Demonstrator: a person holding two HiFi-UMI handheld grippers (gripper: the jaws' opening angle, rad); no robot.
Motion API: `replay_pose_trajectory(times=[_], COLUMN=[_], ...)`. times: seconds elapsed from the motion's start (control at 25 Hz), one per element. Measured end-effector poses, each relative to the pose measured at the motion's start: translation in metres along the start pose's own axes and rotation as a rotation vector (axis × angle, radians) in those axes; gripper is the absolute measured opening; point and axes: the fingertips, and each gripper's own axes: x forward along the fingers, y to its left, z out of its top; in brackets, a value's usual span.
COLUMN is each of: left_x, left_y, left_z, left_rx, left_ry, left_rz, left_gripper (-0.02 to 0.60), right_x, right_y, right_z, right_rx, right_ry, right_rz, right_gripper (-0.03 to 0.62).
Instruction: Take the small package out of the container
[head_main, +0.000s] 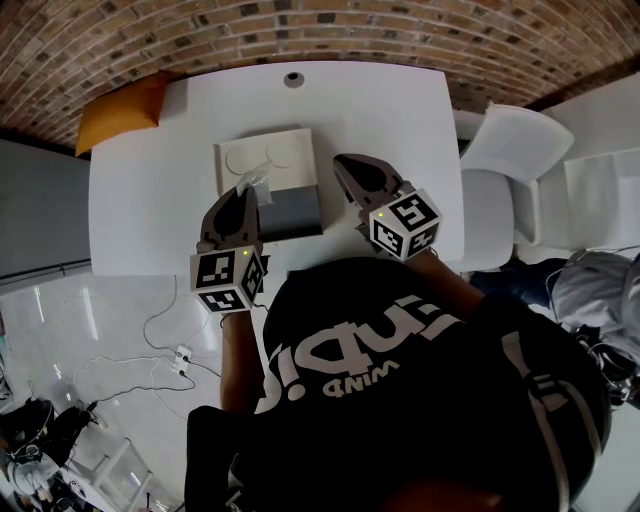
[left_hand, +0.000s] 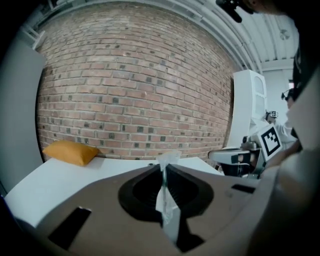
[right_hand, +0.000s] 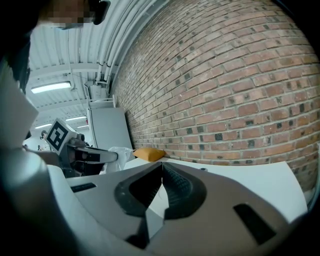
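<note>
Left gripper (head_main: 246, 192) clamped tight on small clear package (head_main: 258, 180), held above container (head_main: 292, 214) at middle of white table (head_main: 140, 210). Right gripper (head_main: 343, 163) closed, empty, beside container's right wall. Package apparently lifted out; setting down remained.

1. A white table (head_main: 140, 200) lies below the left gripper (head_main: 247, 190) and right gripper (head_main: 342, 162).
2. A container (head_main: 268, 160) sits between them, slightly ahead.
3. An orange cushion (head_main: 120, 112) lies far ahead-left of the left gripper.
4. A round grommet (head_main: 293, 78) is far ahead.
</note>
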Motion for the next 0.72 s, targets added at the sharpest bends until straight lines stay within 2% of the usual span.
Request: replay_pose_trajectory(times=[0.16,0.32,0.52,0.72], left_x=[-0.003,-0.005,-0.007,-0.008], left_y=[0.004,0.006,0.007,0.009], left_z=[0.006,0.007,0.003,-0.005], left_rx=[-0.018,0.009,0.05,0.05], left_ry=[-0.085,-0.142,-0.179,-0.183], left_rz=[0.014,0.031,0.058,0.073], left_gripper=[0.031,0.031,0.029,0.029], right_x=[0.001,0.001,0.0,-0.003], right_y=[0.001,0.001,0.0,-0.001], right_z=[-0.001,0.0,0.001,0.004], right_rx=[-0.003,-0.005,-0.009,-0.048], right_ry=[-0.003,-0.014,-0.026,-0.048], right_rz=[0.0,0.001,0.003,-0.017], right_gripper=[0.0,0.0,0.0,0.0])
